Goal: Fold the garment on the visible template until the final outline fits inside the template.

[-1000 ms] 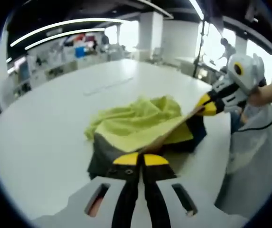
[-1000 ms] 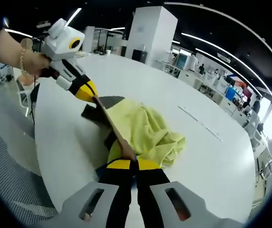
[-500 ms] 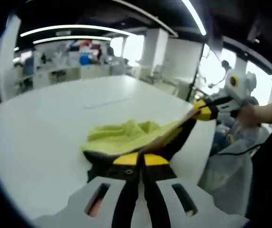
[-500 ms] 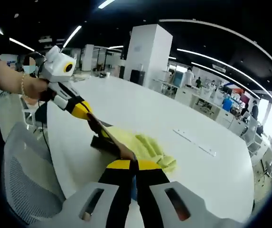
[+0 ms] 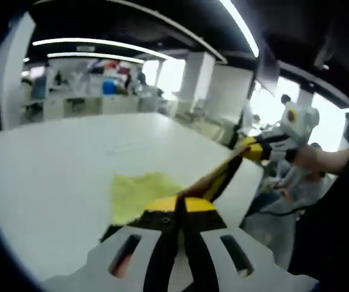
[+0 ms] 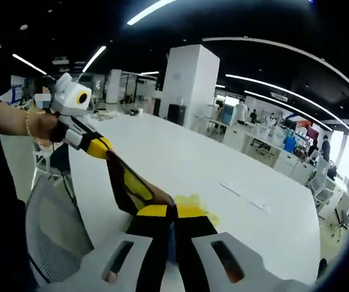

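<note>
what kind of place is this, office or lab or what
Most likely a large open-plan office or lab floor. A big white table runs down the room under long strip lights, with desks and people in the background and a mesh office chair at the table's edge.

I see the garment (image 5: 139, 193) as soft matt cloth, yellow with dark panels, lying on the smooth, faintly glossy white worktop (image 5: 52, 164). Beside the worktop, a chair (image 6: 55, 234) shows grey mesh fabric. My left claw (image 5: 181, 204) and right claw (image 6: 172, 211) look like moulded plastic, semi-gloss.
</note>
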`<control>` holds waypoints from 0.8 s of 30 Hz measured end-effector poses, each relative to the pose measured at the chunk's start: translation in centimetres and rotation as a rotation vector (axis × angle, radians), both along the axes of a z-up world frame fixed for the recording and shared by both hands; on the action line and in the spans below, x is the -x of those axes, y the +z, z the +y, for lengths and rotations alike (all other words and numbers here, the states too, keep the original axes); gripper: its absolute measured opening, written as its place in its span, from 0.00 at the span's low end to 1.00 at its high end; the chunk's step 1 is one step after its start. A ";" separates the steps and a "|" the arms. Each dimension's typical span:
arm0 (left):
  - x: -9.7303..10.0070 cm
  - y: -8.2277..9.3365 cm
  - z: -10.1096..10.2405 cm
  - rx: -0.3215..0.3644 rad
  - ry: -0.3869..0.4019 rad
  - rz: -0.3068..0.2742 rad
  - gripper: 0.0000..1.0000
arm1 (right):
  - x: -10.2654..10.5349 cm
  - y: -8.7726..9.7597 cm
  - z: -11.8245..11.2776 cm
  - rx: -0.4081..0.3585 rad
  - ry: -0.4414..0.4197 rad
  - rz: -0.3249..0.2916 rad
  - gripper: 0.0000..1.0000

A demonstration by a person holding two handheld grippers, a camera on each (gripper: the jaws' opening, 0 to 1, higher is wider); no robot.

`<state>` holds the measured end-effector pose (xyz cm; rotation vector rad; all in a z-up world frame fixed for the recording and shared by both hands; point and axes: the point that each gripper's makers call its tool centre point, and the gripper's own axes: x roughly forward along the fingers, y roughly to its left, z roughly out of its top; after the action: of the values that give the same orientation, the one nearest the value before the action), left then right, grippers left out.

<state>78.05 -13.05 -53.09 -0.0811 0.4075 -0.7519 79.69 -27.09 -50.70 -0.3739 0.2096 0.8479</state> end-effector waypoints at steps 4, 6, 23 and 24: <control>0.2 3.3 -0.1 0.039 0.007 -0.053 0.00 | 0.3 2.6 -0.1 -0.009 0.004 -0.055 0.02; 0.5 4.9 -0.2 0.053 0.011 -0.080 0.00 | 0.6 4.0 -0.2 -0.021 0.005 -0.078 0.02; 1.1 16.5 -0.4 0.148 0.012 -0.266 0.00 | 1.2 15.0 -0.5 -0.094 0.033 -0.275 0.02; 1.2 17.2 -0.4 0.158 0.011 -0.273 0.00 | 1.2 15.8 -0.4 -0.094 0.040 -0.295 0.02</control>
<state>76.85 -13.41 -35.85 -0.1267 0.0872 -0.7712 78.46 -27.52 -34.88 -0.4114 -0.1114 0.8284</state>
